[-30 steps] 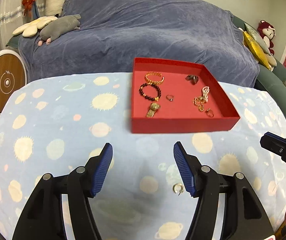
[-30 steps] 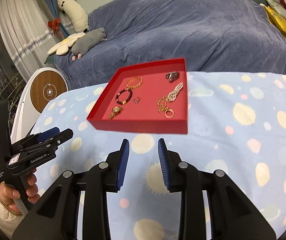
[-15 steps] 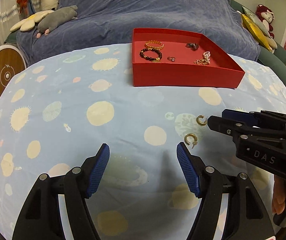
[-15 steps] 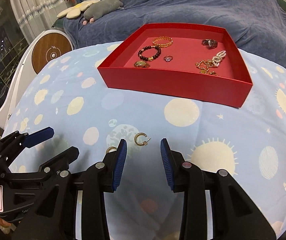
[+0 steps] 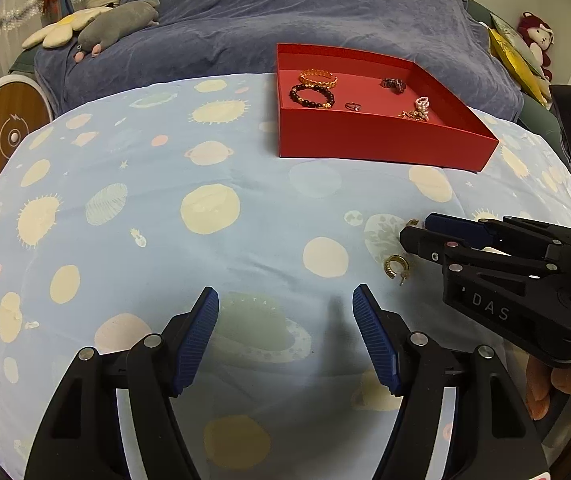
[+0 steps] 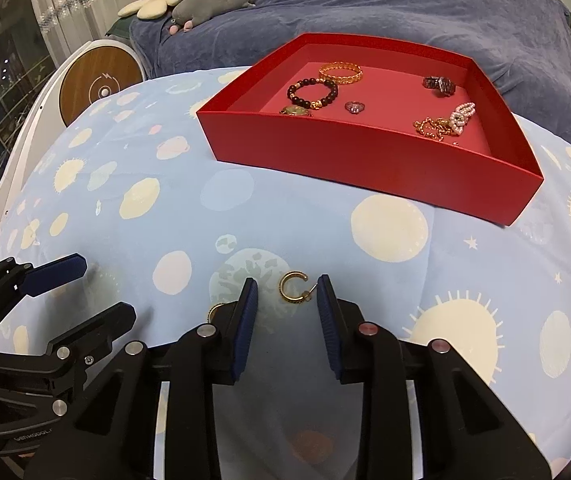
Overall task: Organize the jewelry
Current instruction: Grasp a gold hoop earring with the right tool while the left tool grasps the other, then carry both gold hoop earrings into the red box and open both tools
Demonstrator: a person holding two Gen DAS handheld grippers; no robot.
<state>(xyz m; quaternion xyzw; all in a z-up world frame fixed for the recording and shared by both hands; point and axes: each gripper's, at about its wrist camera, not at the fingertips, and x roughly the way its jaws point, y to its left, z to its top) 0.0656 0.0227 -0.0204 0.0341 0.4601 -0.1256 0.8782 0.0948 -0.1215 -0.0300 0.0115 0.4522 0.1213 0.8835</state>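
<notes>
Working left to right, your left gripper (image 5: 285,312) hovers low over the planet-print cloth (image 5: 165,200), its ribbed blue pads (image 5: 195,336) spread wide with nothing between them, much as they were half a second ago. Just right of it lies a chunky gold hoop earring (image 5: 396,267), C-shaped with a thin post, flat on the soft, smooth fabric. Your right gripper (image 6: 287,300) has dropped closer since the earlier frame: then its tips sat behind the second hoop earring (image 6: 293,286), and now the parted pads bracket it, the post end very near the right pad (image 6: 327,308); whether they touch you cannot tell. That gripper is not closed on anything yet. In the left wrist view, only a sliver of this earring shows past the black fingertip. Farther back and to the right, the red tray (image 6: 365,156), a matte, straight-walled, square cardboard box, holds a gold link bracelet (image 6: 340,72), a dark beaded bracelet (image 6: 312,92), a small stone ring (image 6: 354,107), a dark chunky ring (image 6: 439,85) and a tangle of gold chain with pearly beads (image 6: 445,123).
</notes>
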